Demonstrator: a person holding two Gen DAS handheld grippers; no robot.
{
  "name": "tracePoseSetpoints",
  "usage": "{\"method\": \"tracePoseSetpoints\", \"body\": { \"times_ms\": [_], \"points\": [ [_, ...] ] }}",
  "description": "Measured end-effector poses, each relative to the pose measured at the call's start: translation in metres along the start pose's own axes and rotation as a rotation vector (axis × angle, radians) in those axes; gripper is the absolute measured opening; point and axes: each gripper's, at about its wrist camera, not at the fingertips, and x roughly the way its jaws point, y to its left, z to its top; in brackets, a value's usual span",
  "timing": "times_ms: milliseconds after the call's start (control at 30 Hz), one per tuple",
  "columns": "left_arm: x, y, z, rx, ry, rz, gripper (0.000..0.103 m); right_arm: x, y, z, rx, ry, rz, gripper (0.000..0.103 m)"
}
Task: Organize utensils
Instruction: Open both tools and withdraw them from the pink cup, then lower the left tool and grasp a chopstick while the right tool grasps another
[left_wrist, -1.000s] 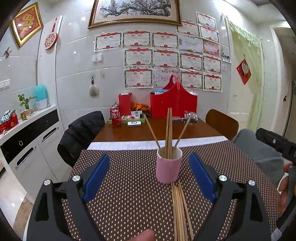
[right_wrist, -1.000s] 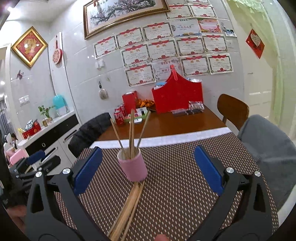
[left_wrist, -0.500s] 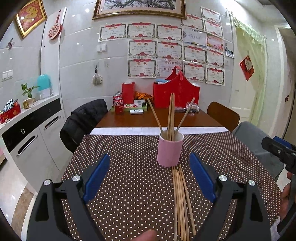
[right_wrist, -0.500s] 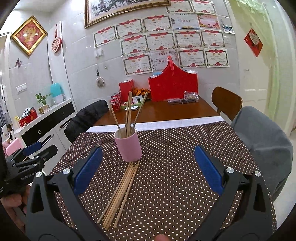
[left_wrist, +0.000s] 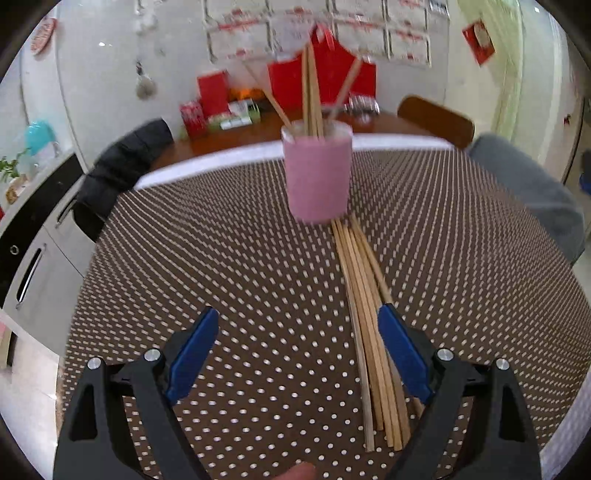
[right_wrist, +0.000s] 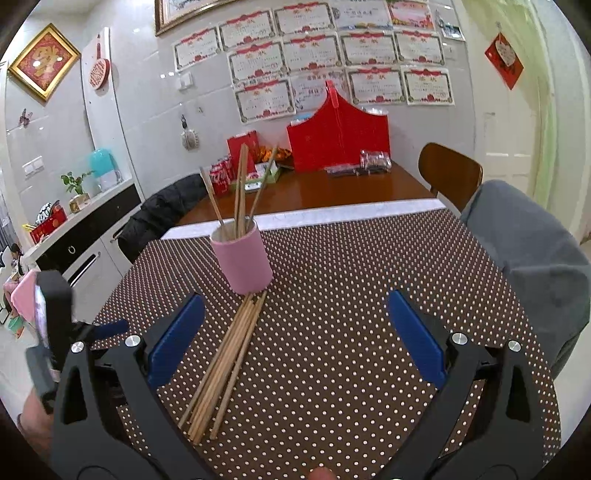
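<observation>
A pink cup stands upright on the brown dotted tablecloth and holds several wooden chopsticks. A bundle of loose chopsticks lies flat on the cloth in front of the cup. My left gripper is open and empty, low over the cloth, with its right finger beside the bundle. My right gripper is open and empty, above the bundle's right side. The left gripper also shows at the left edge of the right wrist view.
The dotted tablecloth covers the near half of a wooden table. Red boxes, cans and a red bag stand at the far end. A wooden chair, a grey-clad knee and a black jacket flank the table.
My left gripper has dropped forward and down toward the loose chopsticks, with the view blurred by motion. My right gripper has moved slightly closer to the bundle. Both stay open.
</observation>
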Motion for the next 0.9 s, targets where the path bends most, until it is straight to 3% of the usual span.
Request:
{"method": "tracePoseSetpoints", "body": {
  "times_ms": [333, 467, 667, 900],
  "points": [
    [0.053, -0.006, -0.021, 0.042, 0.128, -0.004, 0.087, 0.017, -0.015, -0.01, 0.024, 0.053, -0.022, 0.097],
    [0.06, -0.002, -0.02, 0.045, 0.126, -0.021, 0.086, 0.023, -0.015, -0.014, 0.023, 0.072, -0.021, 0.097],
    [0.071, 0.0, -0.017, 0.081, 0.13, 0.011, 0.087, 0.035, -0.009, -0.02, 0.006, 0.11, -0.016, 0.097],
    [0.088, -0.003, 0.004, 0.097, 0.137, 0.003, 0.087, 0.082, 0.008, -0.046, -0.054, 0.31, 0.022, 0.097]
  ]
}}
